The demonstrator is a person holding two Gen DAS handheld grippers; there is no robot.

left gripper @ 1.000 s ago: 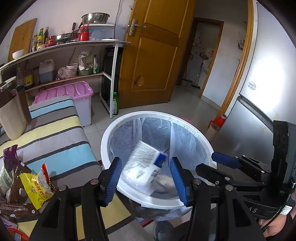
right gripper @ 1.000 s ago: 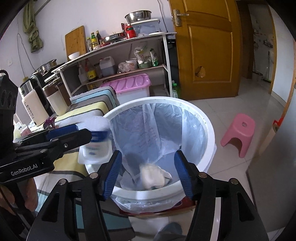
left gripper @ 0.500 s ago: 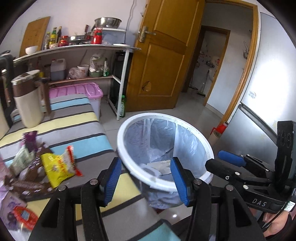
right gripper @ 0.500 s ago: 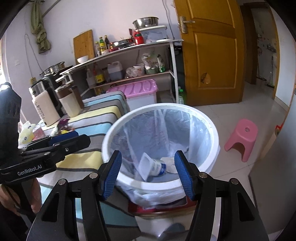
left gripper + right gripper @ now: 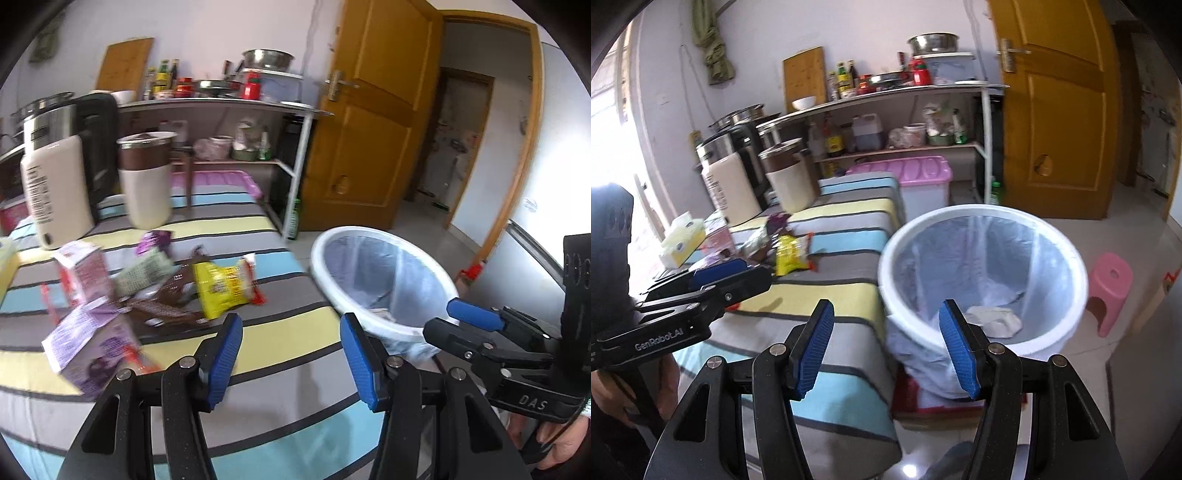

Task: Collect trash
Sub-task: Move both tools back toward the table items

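Two tools are standing wide with nothing between their blue pads: the left tool (image 5: 291,354) is hanging over the striped bench (image 5: 280,332), and the right tool (image 5: 886,347) is hanging by the near rim of the white bin (image 5: 982,218). By my reading, the step in hand is the return from the bin toward the remaining litter. That litter is lying in a loose heap on the bench, left of the bin: a yellow snack packet (image 5: 223,286), brown wrappers (image 5: 162,306), a greenish packet (image 5: 144,271) and a purple carton (image 5: 88,339). Crumpled white paper (image 5: 993,319) is sitting at the bottom of the lined bin.

The next move likely calls for the left tool to be going forward and down onto the yellow snack packet, the nearest piece, with its pads straddling an edge before closing.

Compared with a second ago, a white bottle was dropping between the left tool's pads into the bin; now both views are swinging away toward the bench, and the heap is filling the left view.
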